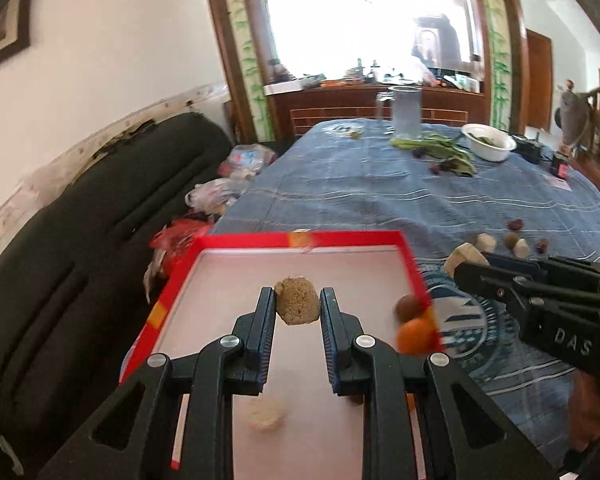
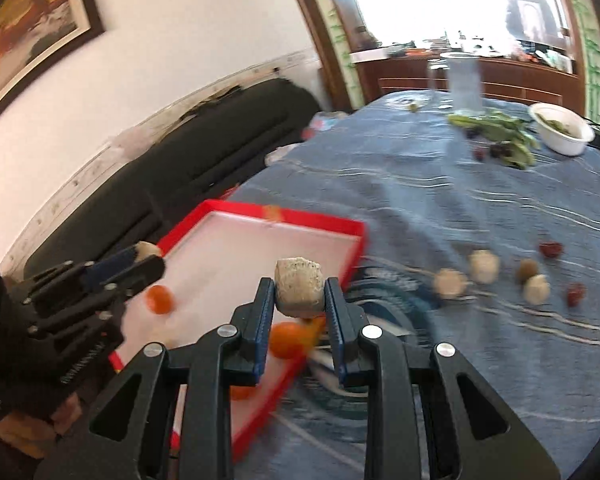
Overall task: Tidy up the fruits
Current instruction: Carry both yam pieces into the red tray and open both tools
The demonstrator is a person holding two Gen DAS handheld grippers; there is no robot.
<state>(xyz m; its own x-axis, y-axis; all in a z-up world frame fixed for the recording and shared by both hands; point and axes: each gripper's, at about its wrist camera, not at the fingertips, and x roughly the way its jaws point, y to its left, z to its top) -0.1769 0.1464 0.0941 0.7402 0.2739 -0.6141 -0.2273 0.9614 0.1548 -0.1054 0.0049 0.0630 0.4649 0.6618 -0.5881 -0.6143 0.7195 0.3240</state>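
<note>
left gripper [image 1: 298, 307]: fingers pinching a tan rough lump [image 1: 298, 305], centre of left wrist frame, held over the red tray [image 1: 260, 237]
right gripper [image 2: 299, 295]: fingers pinching a pale lump [image 2: 299, 285], centre of right wrist frame, above the tray's near-right corner, partly over the blue cloth [image 2: 440, 192]
tray contents: orange fruit [image 2: 159, 299] at centre left of right wrist frame, another orange fruit [image 2: 288, 339] just under the right gripper, brown round fruit [image 1: 409, 308] against the tray's right wall
still loose: pale lumps [image 2: 484, 266] and small dark red fruits [image 2: 550, 249] at right of right wrist frame, on the cloth
risk 1: right lump released now could hit the rim and roll onto the cloth; it sits over the corner, not the floor
risk 2: both grippers close over one tray; converging paths could knock fingers together
risk 3: tray looks to overhang the table edge at lower left; a push could tip it toward the sofa [image 1: 80, 240]
risk 4: dropped lump could strike the orange fruit below and send it rolling
blur: right wrist view smeared, exact heights cannot tell
</note>
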